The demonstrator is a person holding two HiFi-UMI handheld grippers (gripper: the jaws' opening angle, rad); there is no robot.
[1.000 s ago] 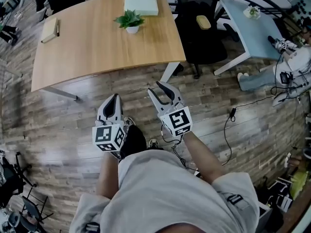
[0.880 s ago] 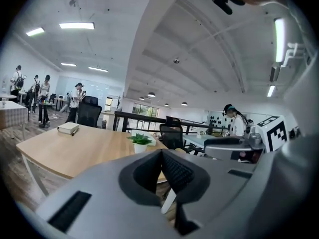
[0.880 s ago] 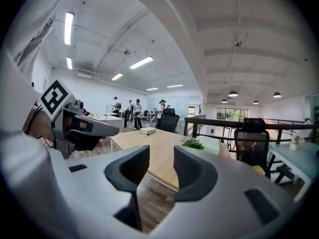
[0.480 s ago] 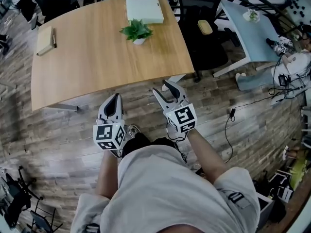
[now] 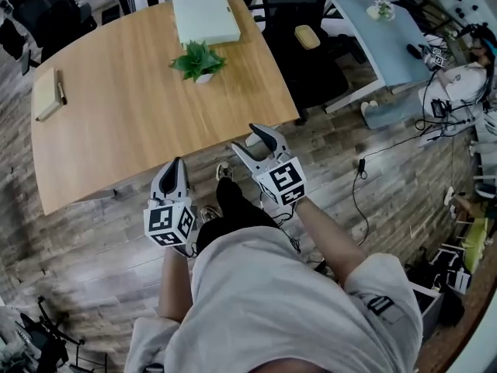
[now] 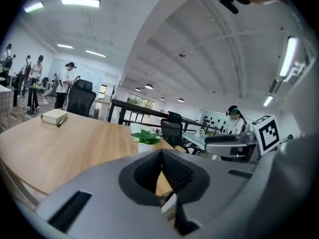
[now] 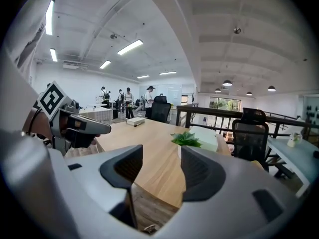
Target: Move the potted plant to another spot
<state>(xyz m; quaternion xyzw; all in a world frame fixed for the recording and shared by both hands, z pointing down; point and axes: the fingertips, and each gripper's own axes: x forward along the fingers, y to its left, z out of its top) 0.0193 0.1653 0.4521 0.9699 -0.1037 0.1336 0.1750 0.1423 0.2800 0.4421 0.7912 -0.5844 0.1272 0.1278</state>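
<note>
Wood table [image 5: 132,123] carries the potted plant [image 5: 199,61] toward its far edge, right of centre, just in front of a flat white box [image 5: 206,18]. A book [image 5: 48,93] lies near the left edge. Both grippers are off the table, over the floor by its near edge, well apart from the plant. Left gripper [image 5: 175,163]: jaws together, nothing between them. Right gripper [image 5: 248,138]: jaws partway apart and opening, empty, with the plant ahead beyond the gap.

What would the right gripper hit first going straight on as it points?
Likely the table, near its front edge; the plant stands farther on, though depth is unclear. The right gripper is opening its fingers, nothing between them.
</note>
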